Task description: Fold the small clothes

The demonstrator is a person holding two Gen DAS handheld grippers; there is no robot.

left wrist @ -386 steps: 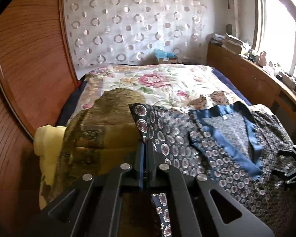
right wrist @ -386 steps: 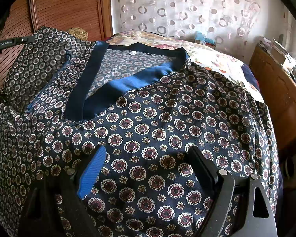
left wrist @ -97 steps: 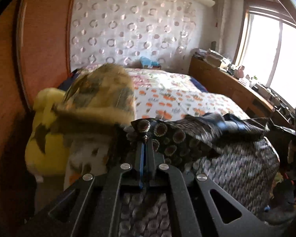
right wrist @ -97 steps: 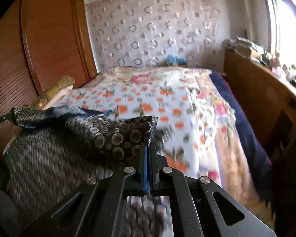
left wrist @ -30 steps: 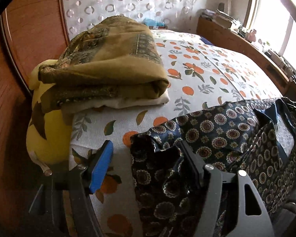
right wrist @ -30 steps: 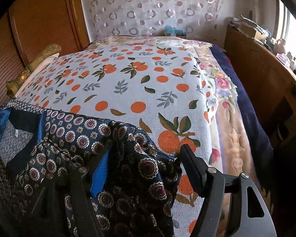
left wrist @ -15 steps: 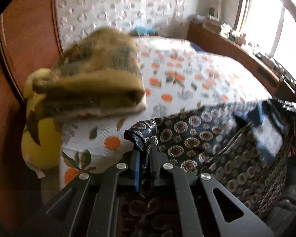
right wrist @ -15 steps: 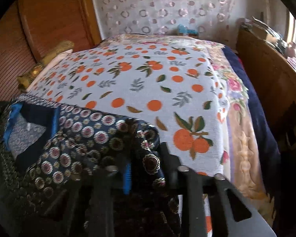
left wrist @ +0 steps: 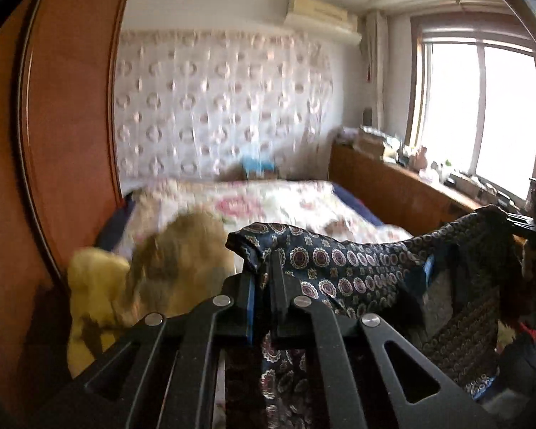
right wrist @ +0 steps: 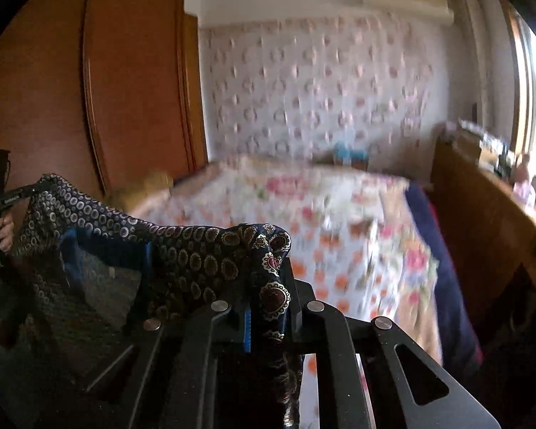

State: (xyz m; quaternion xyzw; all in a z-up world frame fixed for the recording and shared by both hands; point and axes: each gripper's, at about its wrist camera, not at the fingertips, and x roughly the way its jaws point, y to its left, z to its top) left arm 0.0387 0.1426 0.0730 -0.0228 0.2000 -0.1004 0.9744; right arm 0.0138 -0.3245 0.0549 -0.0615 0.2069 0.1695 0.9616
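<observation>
Two tongs, left (left wrist: 262, 279) and right (right wrist: 268, 286), each pinch one patterned garment (left wrist: 343, 268).

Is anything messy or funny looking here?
Nothing looks broken or spilled. The patterned shirt is not flat: it hangs in the air over the bed, stretched and sagging between the left gripper and the right gripper, each pinching one end. The picture is also blurry.

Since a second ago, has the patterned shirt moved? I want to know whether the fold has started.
Yes. The patterned shirt has gone up: it lay on the bed, and now hangs stretched between the shut left gripper and right gripper.
</observation>
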